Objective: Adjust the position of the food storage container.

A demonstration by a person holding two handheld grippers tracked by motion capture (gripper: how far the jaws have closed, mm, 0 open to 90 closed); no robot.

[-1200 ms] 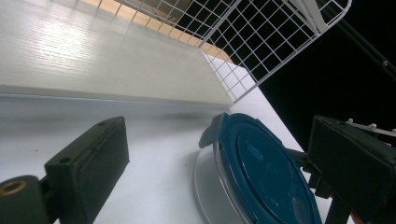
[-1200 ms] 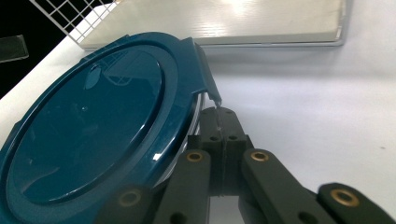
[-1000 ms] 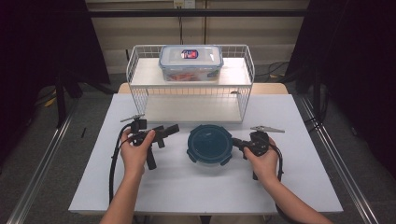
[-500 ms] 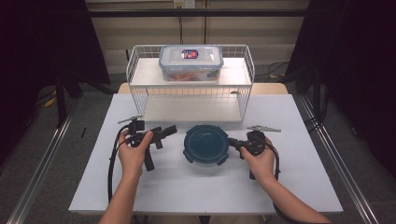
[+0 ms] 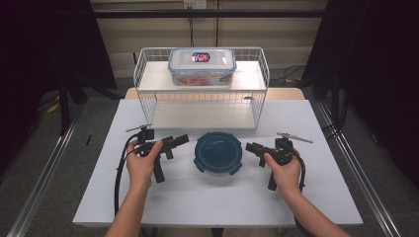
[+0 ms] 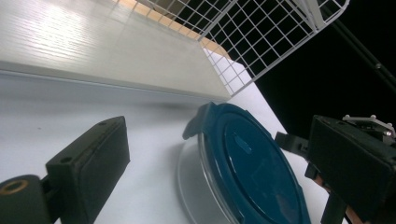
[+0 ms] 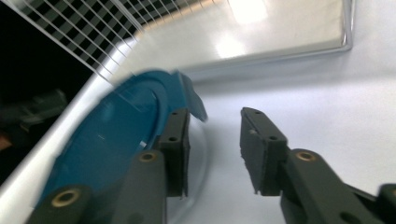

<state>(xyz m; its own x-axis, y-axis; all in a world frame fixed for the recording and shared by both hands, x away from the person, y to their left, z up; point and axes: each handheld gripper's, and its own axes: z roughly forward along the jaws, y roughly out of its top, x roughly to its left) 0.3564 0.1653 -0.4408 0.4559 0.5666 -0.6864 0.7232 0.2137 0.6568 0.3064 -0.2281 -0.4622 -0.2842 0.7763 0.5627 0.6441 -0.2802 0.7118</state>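
From above, the round container [image 5: 218, 152] sits on the table [image 5: 306, 197] between both claws, the right gripper [image 5: 251, 147] closer, its jaws just parted. Left gripper [image 6: 210, 182] view: open, container straight ahead. Right gripper view: lid edge beside the empty jaws.

Round blue-lidded container [image 7: 116, 154] is smeared with blur in the right gripper view, its lower left cut by the frame edge. In the left gripper view its lid [image 6: 252, 163] runs off the bottom edge. Clear box [image 5: 201, 65] on the wire rack [image 5: 148, 106]: contents and label too small to tell.
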